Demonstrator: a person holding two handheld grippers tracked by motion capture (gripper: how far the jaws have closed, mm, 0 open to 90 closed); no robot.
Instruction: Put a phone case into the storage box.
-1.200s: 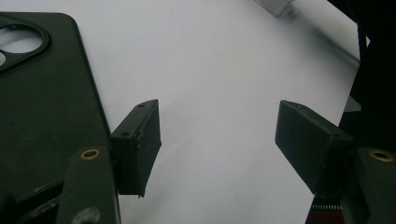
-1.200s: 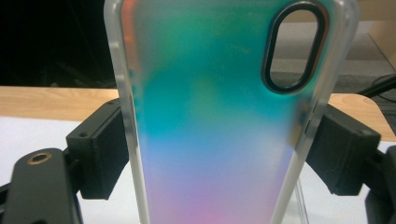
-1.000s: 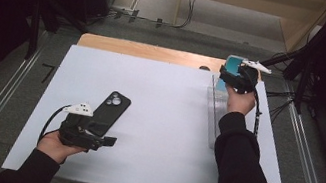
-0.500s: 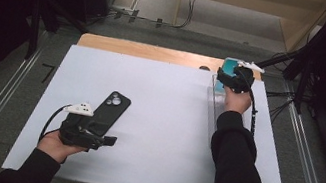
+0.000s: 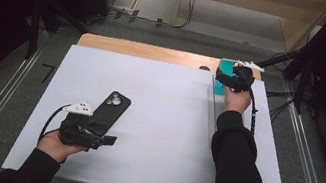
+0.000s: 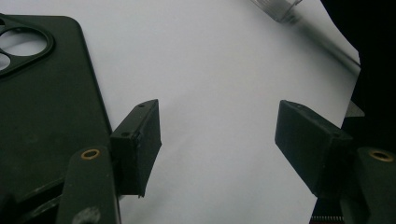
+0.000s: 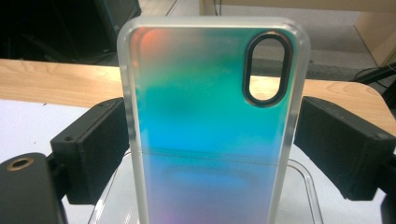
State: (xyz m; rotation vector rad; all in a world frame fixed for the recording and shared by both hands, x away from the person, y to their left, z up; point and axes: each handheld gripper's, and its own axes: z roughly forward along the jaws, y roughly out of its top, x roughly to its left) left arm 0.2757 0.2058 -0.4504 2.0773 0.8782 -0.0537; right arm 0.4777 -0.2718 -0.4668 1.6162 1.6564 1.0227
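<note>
Right hand-held gripper (image 7: 212,135): jaws stand on either side of the iridescent phone case (image 7: 210,116), one at each long edge. Both pads appear to touch the frosted rim, so it is pinching the case.
Iridescent phone case: upright between the right jaws, camera cut-out at the top, colours running from orange through teal to blue. In the high view it shows as a teal patch (image 5: 219,84) just ahead of the right hand (image 5: 237,98), at the far right of the worktop (image 5: 164,102).
Clear holder (image 7: 306,186): a transparent tray just below and behind the case, between the right jaws; the lower part of the case sits in it.
Left hand-held gripper (image 6: 217,140): jaws spread wide apart, with bare white worktop between them.
Black phone case (image 6: 46,107): lies flat, back up, camera openings at its far end, just beside the left gripper's left jaw; its edge runs under that jaw. In the high view (image 5: 107,112) it extends ahead of the left gripper (image 5: 84,131).
</note>
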